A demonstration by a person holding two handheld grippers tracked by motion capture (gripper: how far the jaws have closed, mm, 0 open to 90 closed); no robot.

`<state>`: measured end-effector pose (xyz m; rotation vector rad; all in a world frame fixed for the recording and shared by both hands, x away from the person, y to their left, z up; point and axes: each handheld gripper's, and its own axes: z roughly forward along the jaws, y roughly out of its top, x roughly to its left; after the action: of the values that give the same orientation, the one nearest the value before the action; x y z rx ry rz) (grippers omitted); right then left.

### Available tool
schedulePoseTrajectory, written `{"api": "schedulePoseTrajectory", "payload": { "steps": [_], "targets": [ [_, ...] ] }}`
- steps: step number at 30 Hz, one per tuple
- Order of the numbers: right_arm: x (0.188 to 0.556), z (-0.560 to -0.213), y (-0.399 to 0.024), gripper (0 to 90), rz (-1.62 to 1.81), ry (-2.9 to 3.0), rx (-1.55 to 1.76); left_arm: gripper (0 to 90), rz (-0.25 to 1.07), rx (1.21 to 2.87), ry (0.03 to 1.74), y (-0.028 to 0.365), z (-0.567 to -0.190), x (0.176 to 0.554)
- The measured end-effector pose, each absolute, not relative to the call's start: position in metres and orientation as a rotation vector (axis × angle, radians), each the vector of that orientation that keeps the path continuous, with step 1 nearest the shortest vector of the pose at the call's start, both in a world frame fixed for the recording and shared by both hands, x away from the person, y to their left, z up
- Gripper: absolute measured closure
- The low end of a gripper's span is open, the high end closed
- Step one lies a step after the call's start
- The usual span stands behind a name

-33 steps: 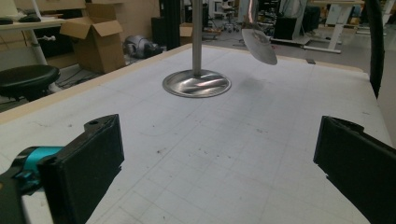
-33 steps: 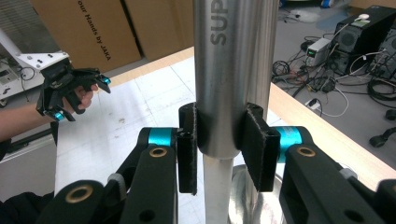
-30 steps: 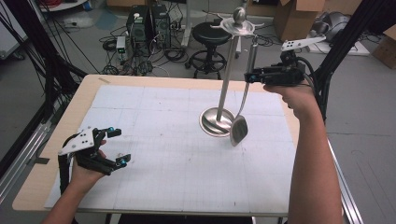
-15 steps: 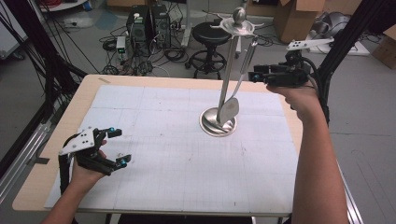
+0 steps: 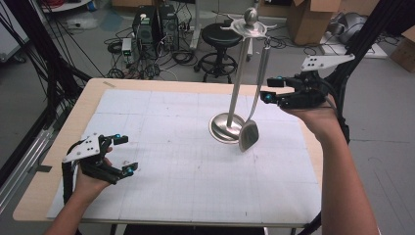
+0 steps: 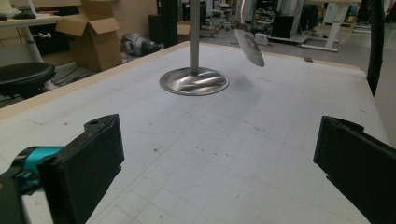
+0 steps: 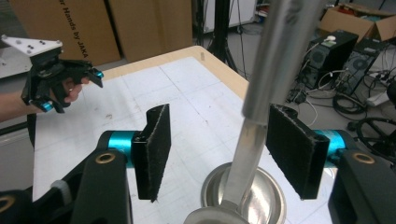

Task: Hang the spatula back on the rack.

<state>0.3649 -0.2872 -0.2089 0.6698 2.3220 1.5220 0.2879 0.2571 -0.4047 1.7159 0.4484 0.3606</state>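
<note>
A shiny metal stand [image 5: 228, 128] with a round base and a tall pole sits right of the table's middle. A metal spatula [image 5: 248, 136] hangs from the hook at the stand's top, its head just above the base's right edge. My right gripper [image 5: 270, 88] is open, just right of the spatula's handle and at mid height. In the right gripper view the handle [image 7: 254, 107] runs between the spread pads [image 7: 156, 149] without contact. My left gripper [image 5: 126, 153] rests open low over the table's front left. From there the stand base [image 6: 194, 81] and spatula head [image 6: 250, 46] lie ahead.
The white gridded mat [image 5: 186, 166] covers the wooden table [image 5: 34, 196]. Behind the table stand a black stool [image 5: 222, 36], computer cases [image 5: 151, 24] and cables. Black frame poles [image 5: 29, 54] rise at both sides. The mat between the two grippers is bare.
My right gripper held the spatula's handle beside the stand, brought it to the top hook and has let go. The spatula swung and now hangs free. The left gripper stayed put.
</note>
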Motion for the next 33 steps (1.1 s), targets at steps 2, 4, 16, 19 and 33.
{"api": "schedulePoseTrajectory", "payload": {
  "steps": [2,4,16,19,33],
  "targets": [
    [0.359,-0.212,-0.287,38.5,1.536,2.315,0.667,2.1,0.360,1.715,0.448,0.257,-0.405,0.288],
    [0.352,-0.216,-0.287,37.4,1.539,2.309,0.653,2.1,0.361,1.715,0.448,0.257,-0.405,0.288],
    [0.319,-0.266,-0.286,26.9,1.607,2.271,0.643,2.1,0.354,1.713,0.450,0.258,-0.405,0.288],
    [0.316,-0.280,-0.287,24.7,1.636,2.230,0.676,2.1,0.351,1.716,0.452,0.257,-0.406,0.288],
    [0.295,-0.328,-0.284,17.4,1.666,2.168,0.726,2.1,0.346,1.722,0.453,0.257,-0.406,0.287]
  ]
}}
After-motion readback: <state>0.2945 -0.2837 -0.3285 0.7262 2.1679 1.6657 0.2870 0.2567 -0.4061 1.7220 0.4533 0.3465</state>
